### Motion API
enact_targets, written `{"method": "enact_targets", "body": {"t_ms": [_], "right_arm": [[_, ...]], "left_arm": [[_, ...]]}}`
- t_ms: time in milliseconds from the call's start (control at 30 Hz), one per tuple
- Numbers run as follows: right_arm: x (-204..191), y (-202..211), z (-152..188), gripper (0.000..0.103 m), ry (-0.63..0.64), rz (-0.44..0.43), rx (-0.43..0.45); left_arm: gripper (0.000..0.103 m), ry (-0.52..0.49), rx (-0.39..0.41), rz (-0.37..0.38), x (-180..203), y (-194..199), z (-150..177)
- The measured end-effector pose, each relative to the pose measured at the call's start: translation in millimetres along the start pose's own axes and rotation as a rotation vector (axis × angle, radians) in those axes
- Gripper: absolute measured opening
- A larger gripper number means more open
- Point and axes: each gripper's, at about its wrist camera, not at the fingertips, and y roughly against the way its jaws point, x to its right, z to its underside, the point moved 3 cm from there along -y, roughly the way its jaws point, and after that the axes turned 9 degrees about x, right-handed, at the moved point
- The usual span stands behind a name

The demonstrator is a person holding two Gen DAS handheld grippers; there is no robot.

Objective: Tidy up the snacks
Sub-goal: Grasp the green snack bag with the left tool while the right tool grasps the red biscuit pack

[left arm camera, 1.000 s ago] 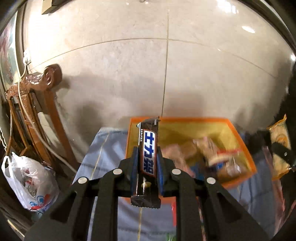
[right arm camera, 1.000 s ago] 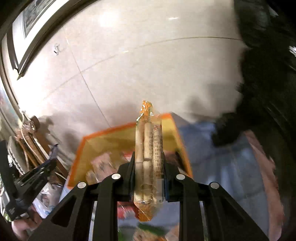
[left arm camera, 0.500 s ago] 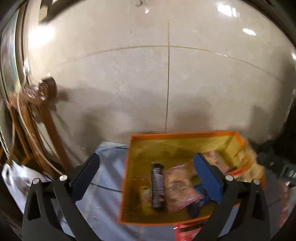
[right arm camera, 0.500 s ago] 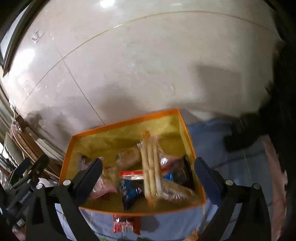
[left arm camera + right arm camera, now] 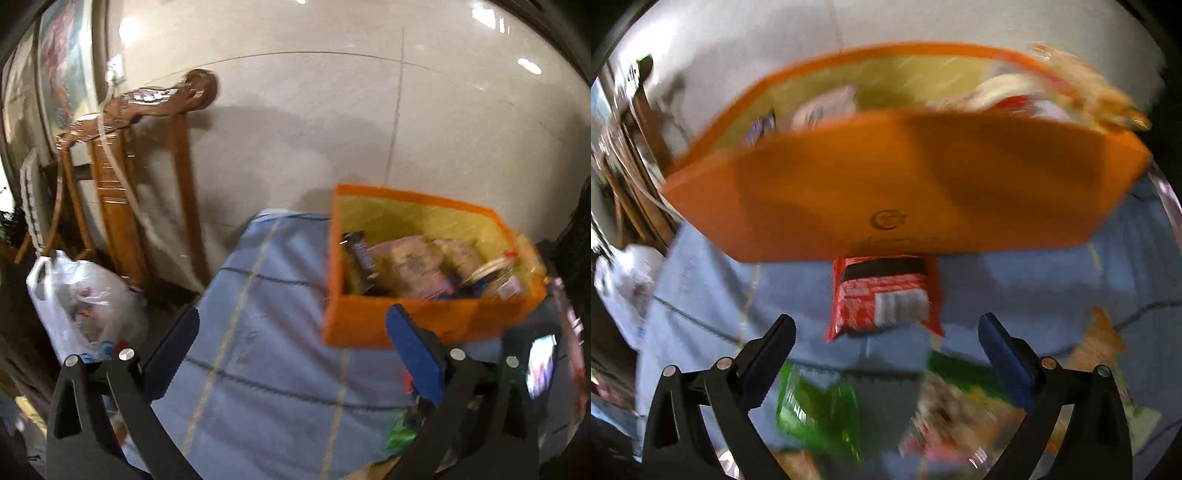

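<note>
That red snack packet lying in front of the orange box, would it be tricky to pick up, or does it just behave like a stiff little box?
The red packet looks like thin crinkly film, so it would probably flex rather than hold its shape. It lies flat on the blue cloth, so it is unlikely to roll. Its glossy wrapper may be a bit slippery between the open right gripper fingers.

Blur smears the green packet; other packets below unreadable.

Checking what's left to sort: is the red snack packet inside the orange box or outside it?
Outside. The red snack packet lies on the blue cloth before the orange box.
</note>
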Motion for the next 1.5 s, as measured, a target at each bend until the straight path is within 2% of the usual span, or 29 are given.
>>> {"method": "enact_targets", "body": {"t_ms": [200, 233, 267, 367, 433, 567, 633, 733, 800, 867, 1033, 1167, 1200, 1267, 1300, 1333, 1400, 1500], "right_arm": [[1, -32, -14, 0.098, 0.013, 0.050, -0.075], [1, -36, -12, 0.093, 0.022, 0.054, -0.091], [-3, -34, -12, 0.081, 0.051, 0.055, -0.068], [-9, -30, -12, 0.062, 0.064, 0.041, -0.049], [-9, -29, -12, 0.059, 0.057, 0.042, -0.049], [-5, -20, -10, 0.057, 0.020, 0.010, -0.044], [2, -5, -8, 0.057, -0.011, -0.021, -0.027], [14, 28, -10, 0.057, -0.031, -0.054, 0.027], [28, 53, -11, 0.057, -0.055, -0.068, 0.064], [57, 87, -12, 0.057, -0.082, -0.059, 0.116], [121, 139, -19, 0.057, -0.100, 0.035, 0.202], [149, 171, -12, 0.057, -0.093, 0.103, 0.235], [154, 177, -9, 0.057, -0.100, 0.109, 0.238], [164, 188, -2, 0.057, -0.112, 0.124, 0.244], [165, 190, 1, 0.057, -0.114, 0.128, 0.245], [165, 194, 5, 0.057, -0.119, 0.121, 0.239], [164, 201, 11, 0.057, -0.133, 0.095, 0.236], [154, 210, 9, 0.057, -0.122, 0.079, 0.256]], "left_arm": [[0.099, 0.001, -0.042, -0.027, -26, 10, 27], [0.099, -0.001, -0.060, -0.027, -28, 9, 33], [0.099, -0.010, -0.079, -0.024, -28, 6, 39], [0.099, -0.068, -0.133, -0.030, -21, 1, 60], [0.099, -0.102, -0.157, -0.031, -14, 1, 72], [0.099, -0.143, -0.173, 0.013, 3, 11, 87], [0.099, -0.180, -0.172, 0.063, 17, 16, 93], [0.099, -0.261, -0.130, 0.128, 44, 23, 101], [0.099, -0.269, -0.120, 0.177, 58, 23, 102], [0.099, -0.267, -0.137, 0.190, 76, 16, 103], [0.099, -0.250, -0.241, 0.232, 121, -14, 123], [0.098, -0.264, -0.336, 0.283, 144, -28, 147], [0.085, -0.243, -0.352, 0.312, 146, -30, 154], [0.070, -0.217, -0.357, 0.312, 147, -30, 155], [0.054, -0.218, -0.358, 0.291, 147, -30, 152], [0.050, -0.204, -0.368, 0.291, 146, -29, 149], [0.050, -0.158, -0.376, 0.304, 140, -29, 141], [0.050, -0.179, -0.296, 0.271, 134, -10, 120]]}}
